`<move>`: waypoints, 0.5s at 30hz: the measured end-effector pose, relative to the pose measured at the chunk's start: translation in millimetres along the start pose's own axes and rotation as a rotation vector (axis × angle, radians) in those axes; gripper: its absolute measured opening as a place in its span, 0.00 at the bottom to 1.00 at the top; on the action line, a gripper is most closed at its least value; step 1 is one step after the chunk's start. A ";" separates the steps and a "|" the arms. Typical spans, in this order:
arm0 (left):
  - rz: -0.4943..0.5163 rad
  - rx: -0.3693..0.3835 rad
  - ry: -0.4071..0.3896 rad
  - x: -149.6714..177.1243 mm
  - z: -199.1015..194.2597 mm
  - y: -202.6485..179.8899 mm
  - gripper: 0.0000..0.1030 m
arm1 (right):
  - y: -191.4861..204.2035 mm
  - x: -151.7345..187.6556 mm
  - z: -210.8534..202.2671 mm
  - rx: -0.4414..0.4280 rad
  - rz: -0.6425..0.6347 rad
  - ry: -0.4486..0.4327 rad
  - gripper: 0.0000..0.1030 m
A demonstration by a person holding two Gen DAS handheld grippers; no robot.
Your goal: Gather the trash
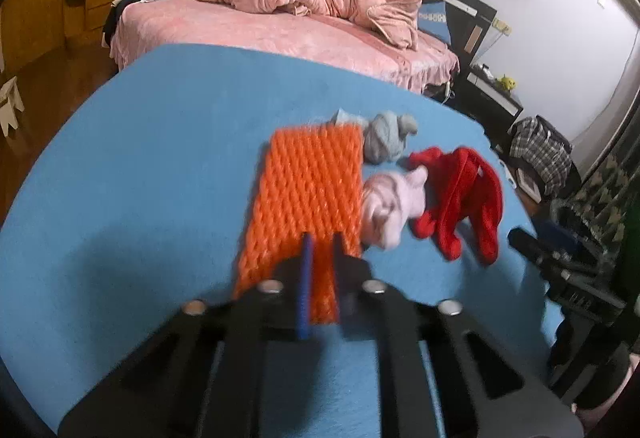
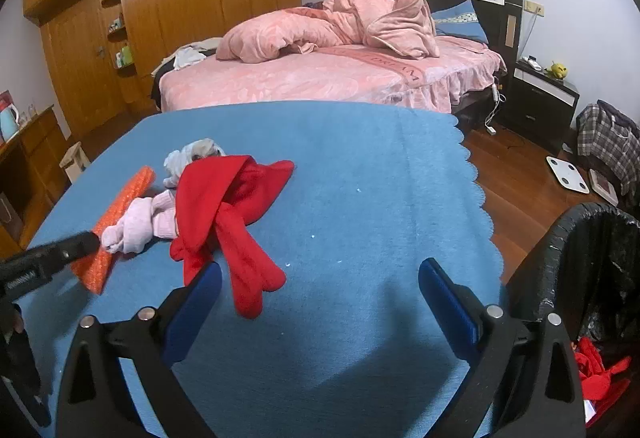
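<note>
The left tool (image 1: 322, 238) had its fingers pinched together on the near end of the orange foam net (image 1: 308, 190), and that grip looked thin, just the edge of the mesh between the pads. The net lay flat on the blue desk (image 1: 160, 158), with the pink sock ball (image 1: 390, 204) touching its right side and the grey sock ball (image 1: 386, 136) just beside its far corner. There was the danger: the net is light and springy, so a quick lift could have let it slide out of that narrow pinch. A sideways drag could also have snagged the pink ball in the mesh and carried it along with the trash.

Over on the other side, the right tool (image 2: 320, 294) hung wide apart above bare blue cloth, holding nothing. The red garment (image 2: 228, 214) sprawled just ahead of its left finger, close enough for a careless sweep to catch.

The bin (image 2: 568, 246), lined with a black bag, stood at the desk's right edge, below the tabletop. Something red (image 2: 596, 374) already lay inside; what else was in there, I couldn't tell. It sat well apart from the net, so a long carry across the desk risked a drop short of the rim.
</note>
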State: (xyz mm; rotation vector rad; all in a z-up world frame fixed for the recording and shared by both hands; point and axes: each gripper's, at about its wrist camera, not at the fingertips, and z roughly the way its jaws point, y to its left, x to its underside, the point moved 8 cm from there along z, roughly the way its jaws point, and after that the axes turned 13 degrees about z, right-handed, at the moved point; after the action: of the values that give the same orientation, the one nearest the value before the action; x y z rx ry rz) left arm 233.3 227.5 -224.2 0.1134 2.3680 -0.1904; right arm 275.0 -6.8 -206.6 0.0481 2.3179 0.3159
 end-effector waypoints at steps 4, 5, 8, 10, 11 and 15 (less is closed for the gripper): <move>-0.005 -0.055 -0.021 1.4 -8.4 6.2 0.00 | 0.3 0.7 0.8 0.003 0.001 0.003 0.94; -0.008 -0.074 -0.030 0.7 -12.2 8.7 0.00 | 0.4 0.8 0.5 0.004 0.000 0.001 0.94; -0.033 -0.065 -0.029 0.0 -15.9 9.1 0.02 | 2.0 1.7 0.6 0.007 -0.006 -0.001 0.94; -0.035 -0.067 -0.022 0.9 -14.7 7.9 0.27 | 2.1 2.4 1.0 0.008 -0.009 0.000 0.94; -0.032 -0.076 -0.022 -0.1 -13.9 7.1 0.36 | 1.9 1.8 0.6 0.008 -0.010 0.000 0.94; -0.016 -0.112 0.011 0.3 -5.2 8.1 0.56 | 0.9 1.5 1.0 0.006 -0.002 0.002 0.94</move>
State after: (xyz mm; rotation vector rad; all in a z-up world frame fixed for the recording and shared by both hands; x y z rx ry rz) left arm 230.6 236.3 -221.5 0.0419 2.3850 -0.0642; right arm 274.7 -5.5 -208.1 0.0487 2.3211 0.3082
